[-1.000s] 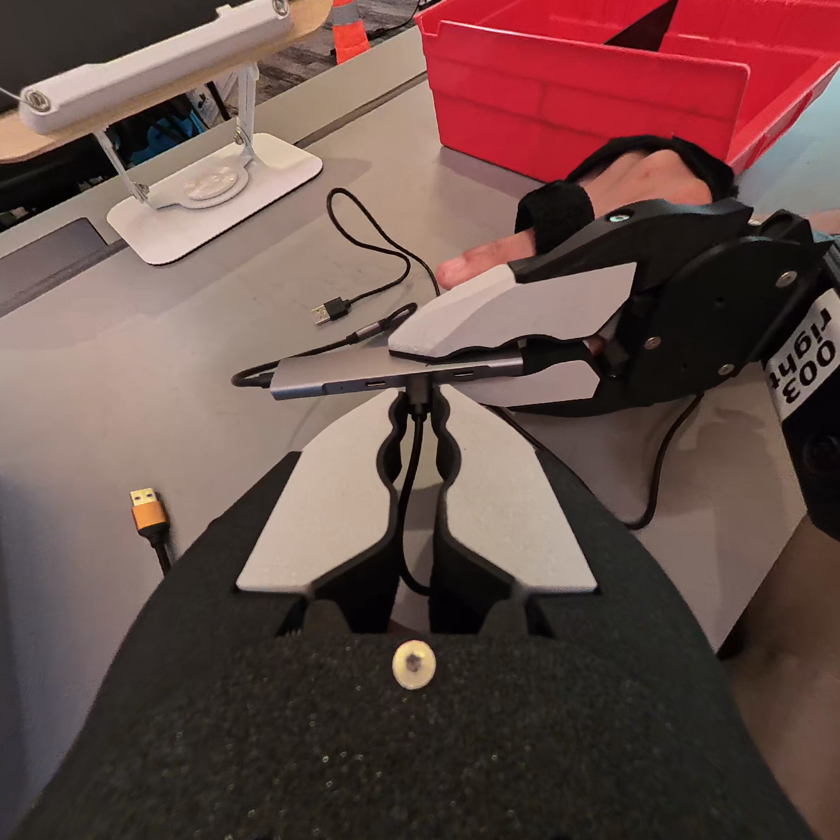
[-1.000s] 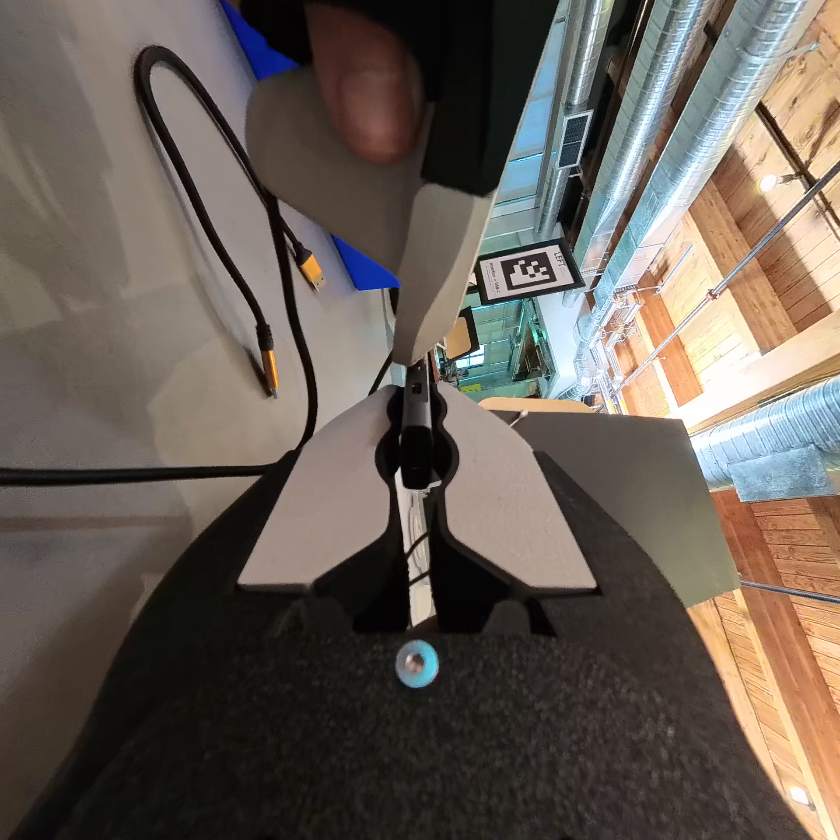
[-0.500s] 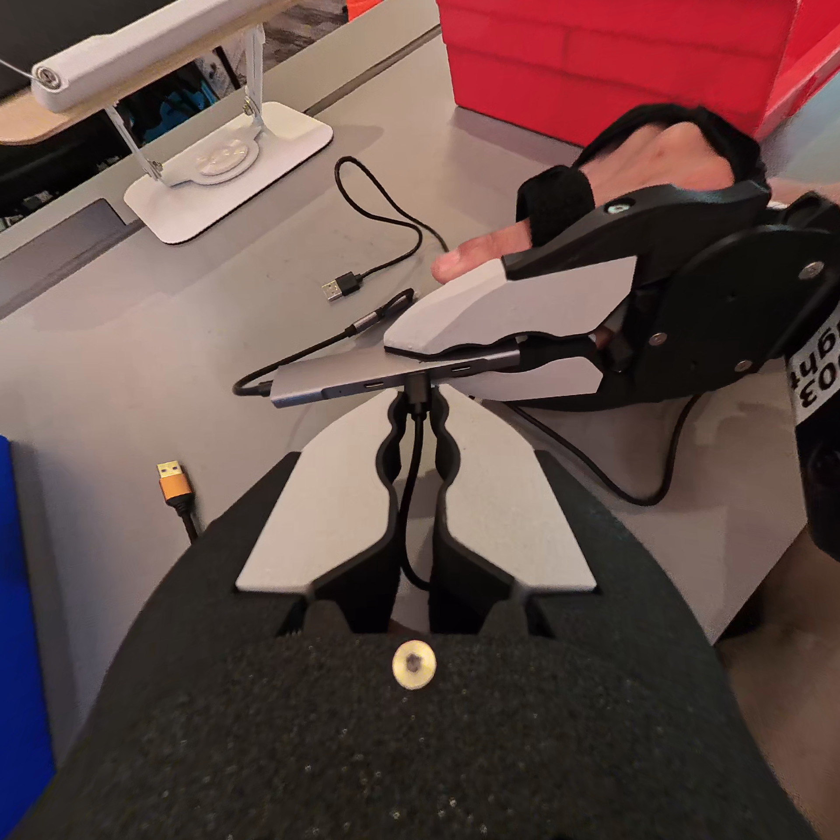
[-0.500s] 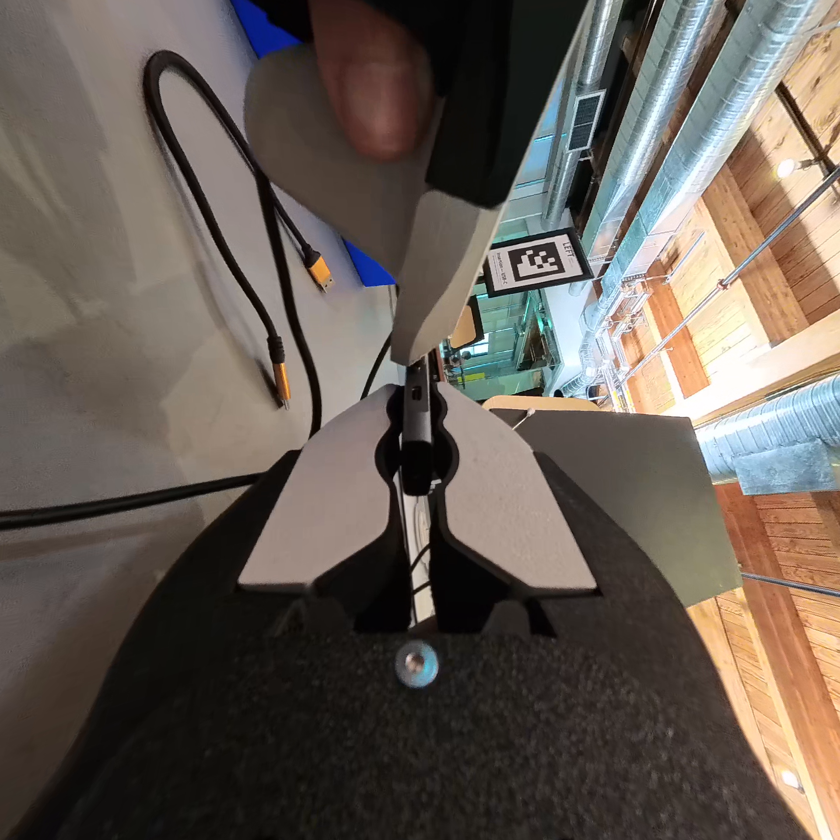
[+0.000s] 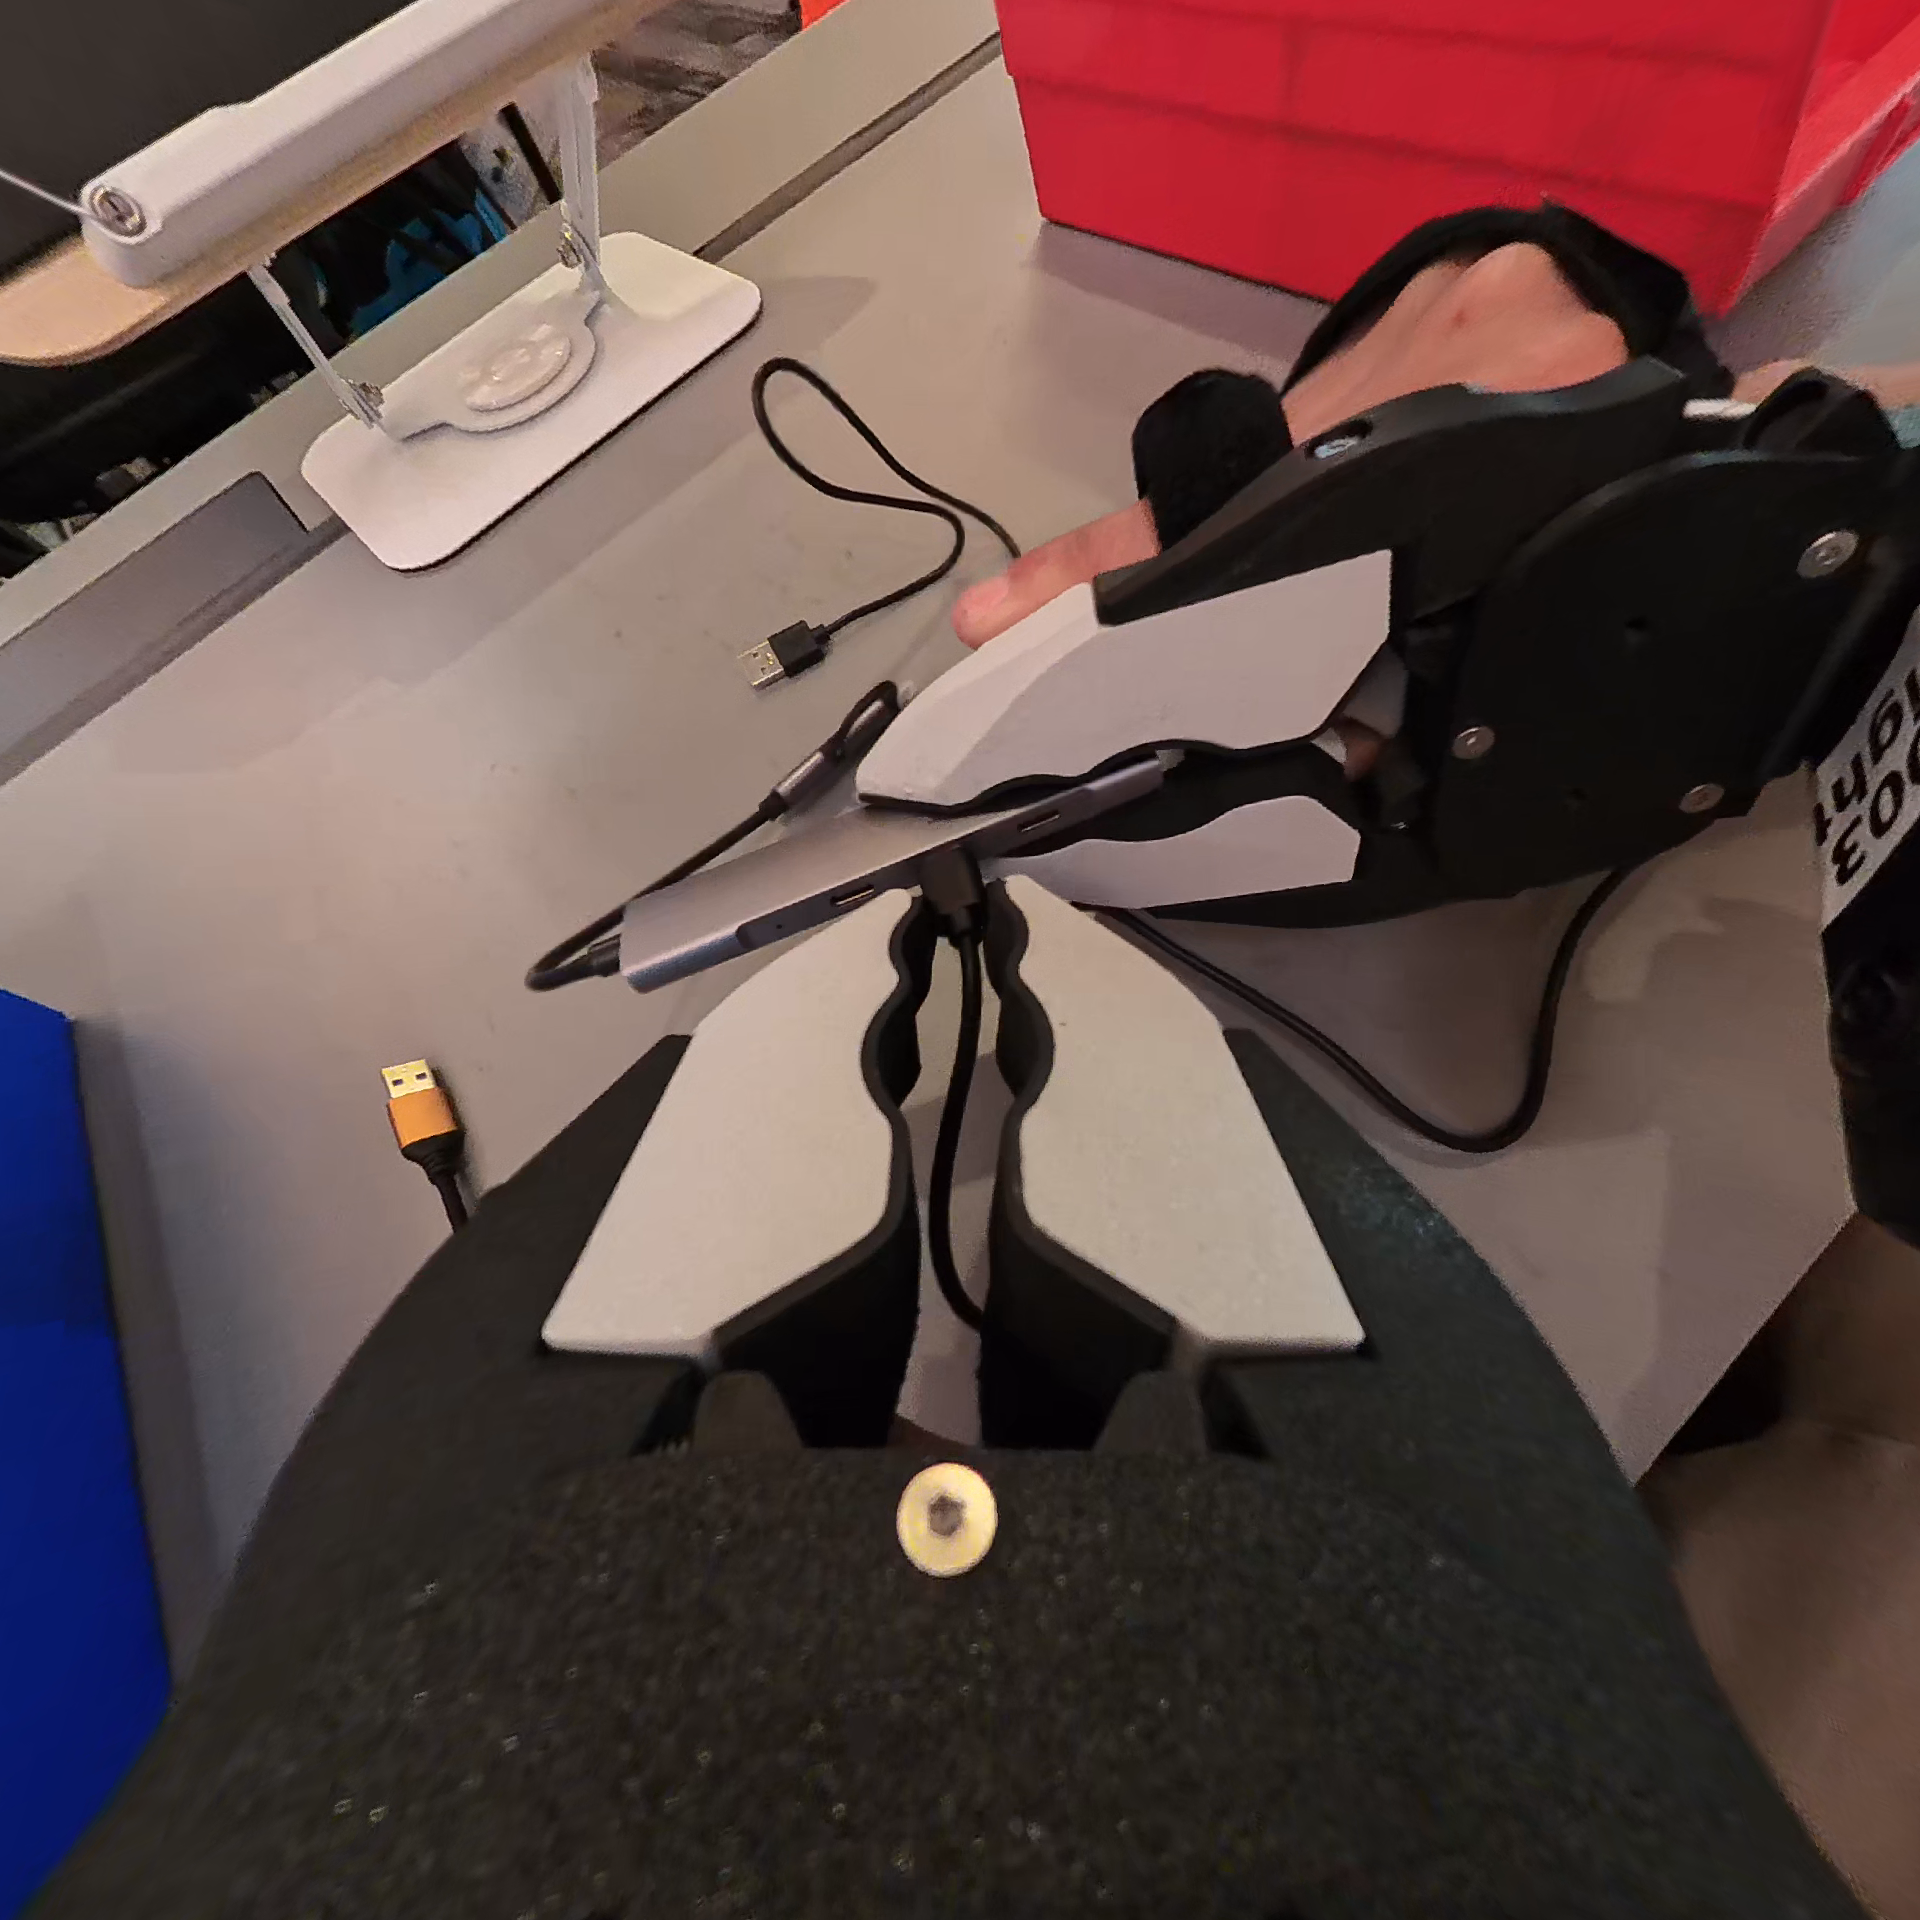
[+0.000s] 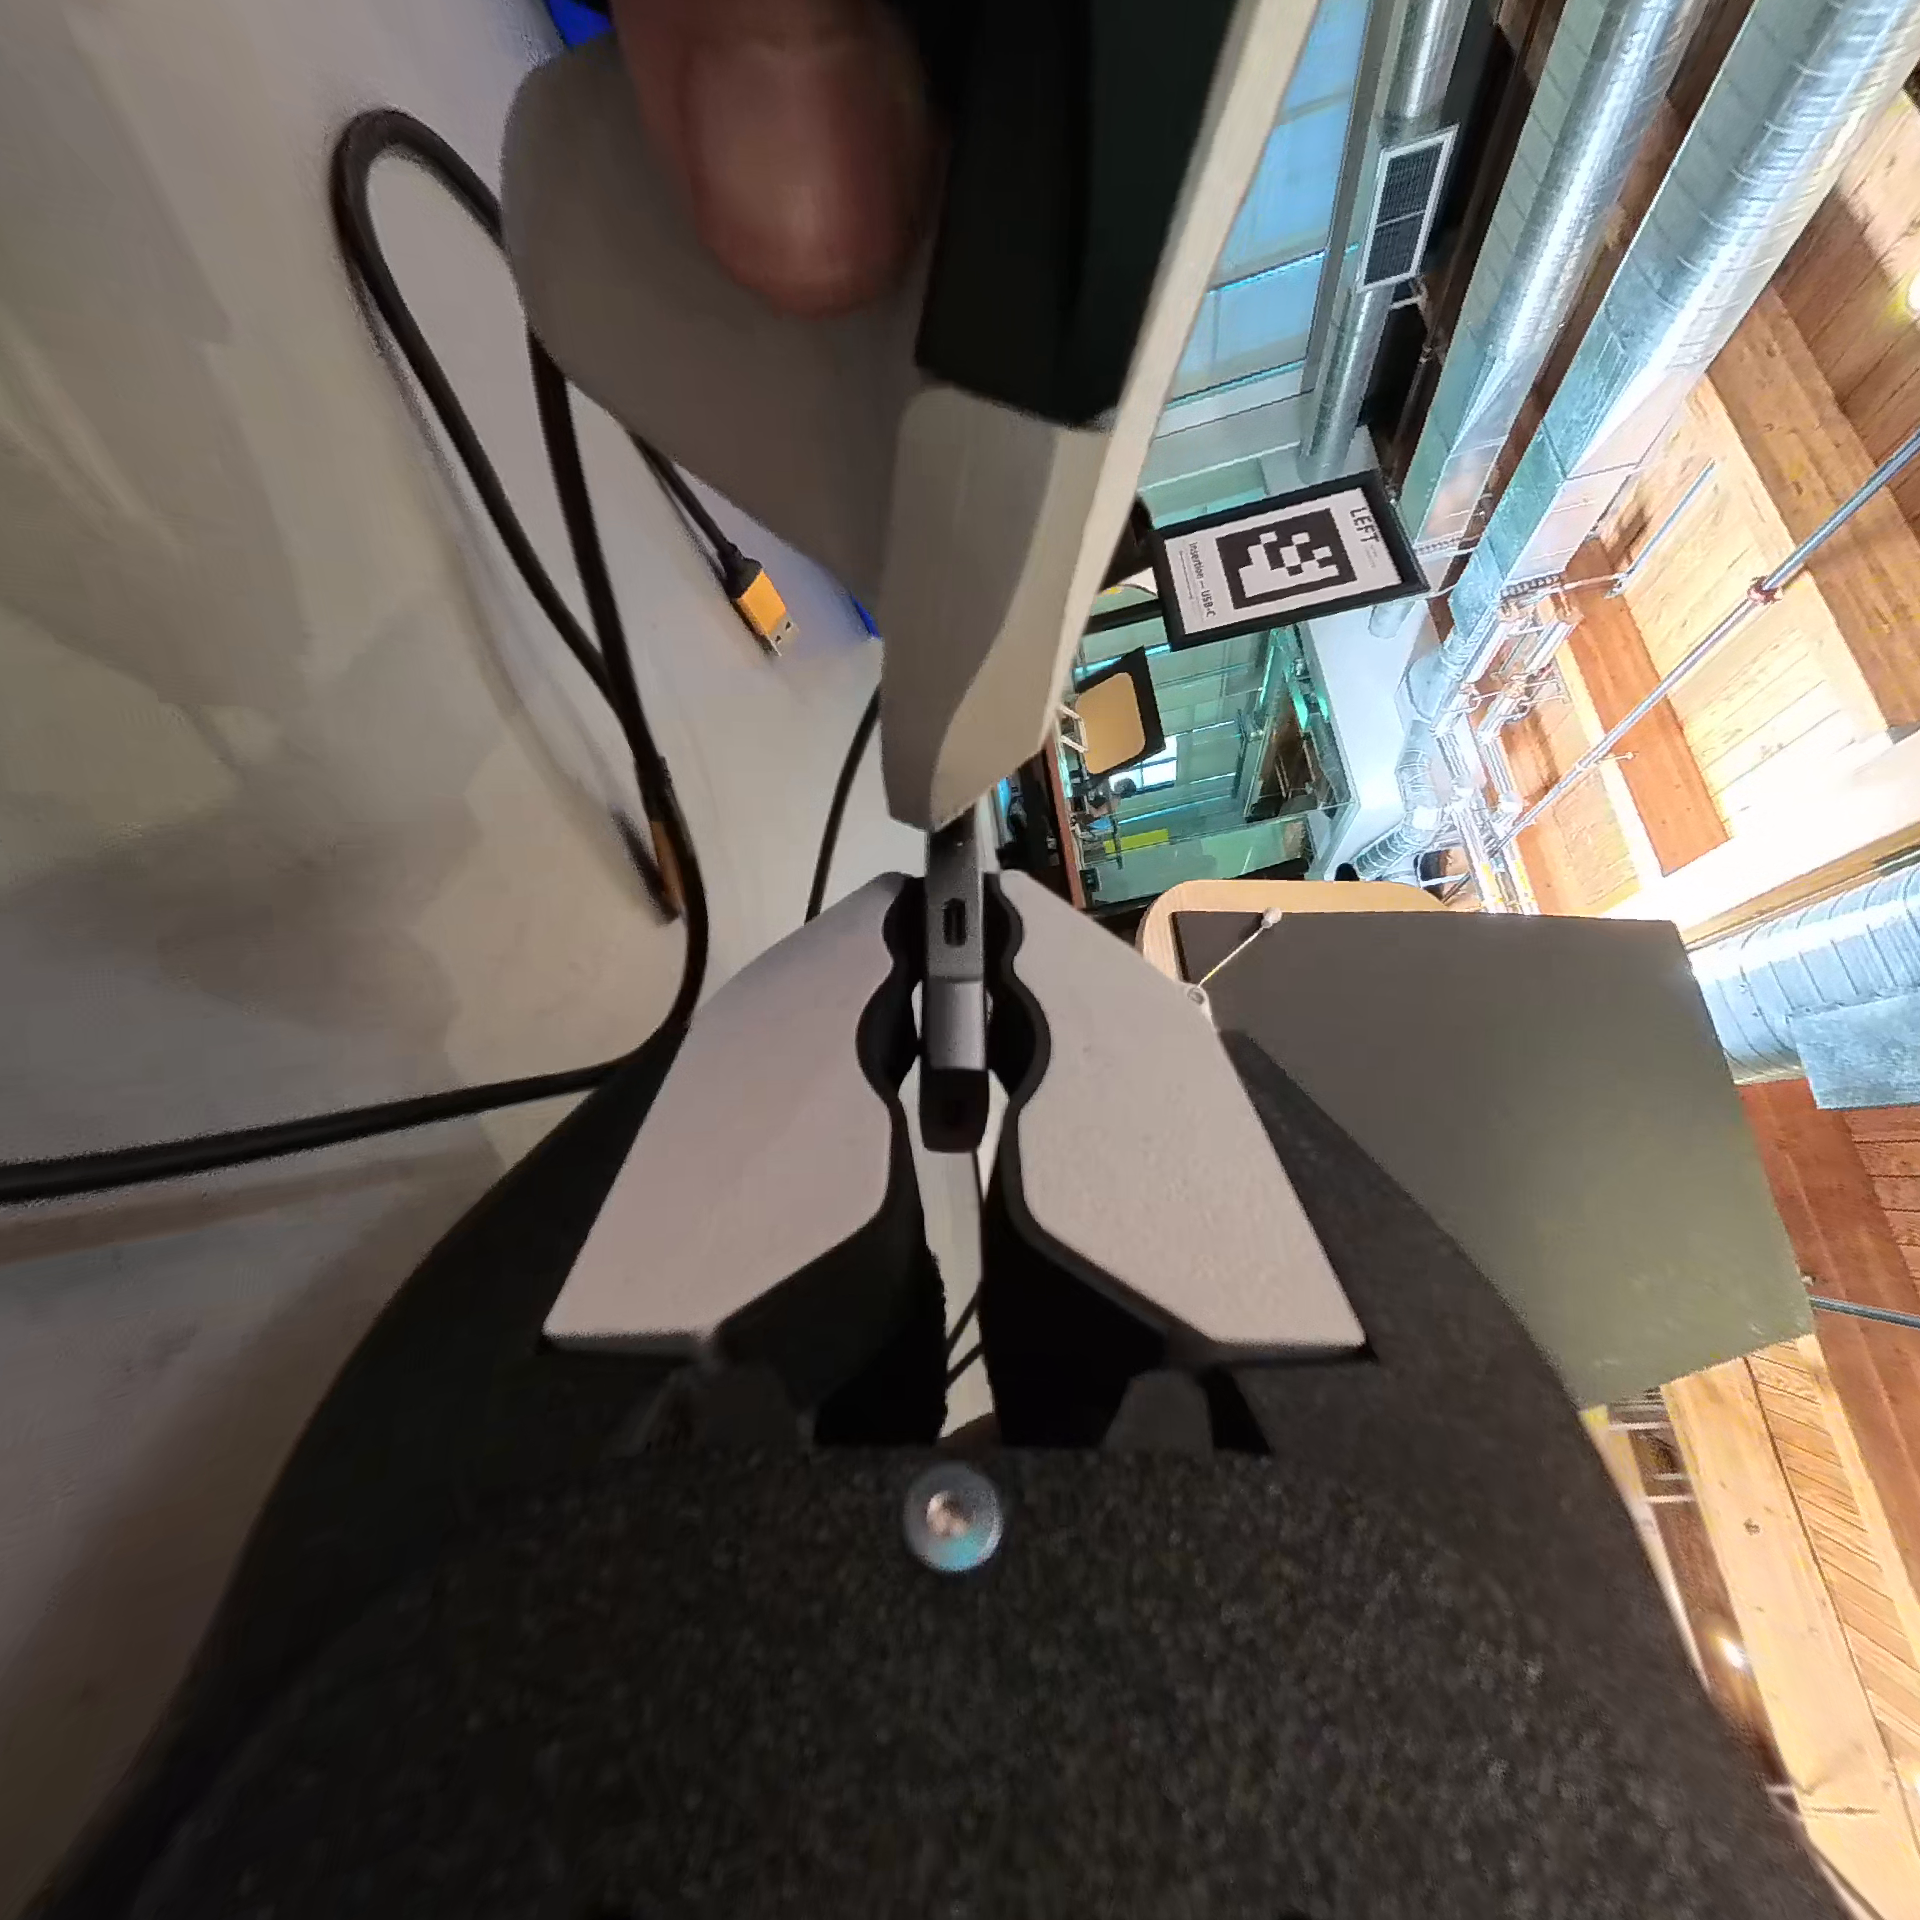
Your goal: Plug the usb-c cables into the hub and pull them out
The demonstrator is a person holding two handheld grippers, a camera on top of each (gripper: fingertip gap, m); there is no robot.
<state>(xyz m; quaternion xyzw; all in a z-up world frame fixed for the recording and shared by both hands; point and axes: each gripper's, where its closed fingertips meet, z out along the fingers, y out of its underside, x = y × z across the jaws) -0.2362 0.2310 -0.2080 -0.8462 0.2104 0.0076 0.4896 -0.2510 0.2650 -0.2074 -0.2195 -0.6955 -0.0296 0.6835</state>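
The grey hub (image 5: pixel 790 899) is being held clamped by the right gripper (image 5: pixel 883 805) above the table (image 5: pixel 312 831), now tilted more steeply than before. The black usb-c cable (image 5: pixel 951 883), plugged into the hub's side, is being pinched by the left gripper (image 5: pixel 956 904).

Grey hub (image 5: pixel 790 894); red bin (image 5: pixel 1455 125)
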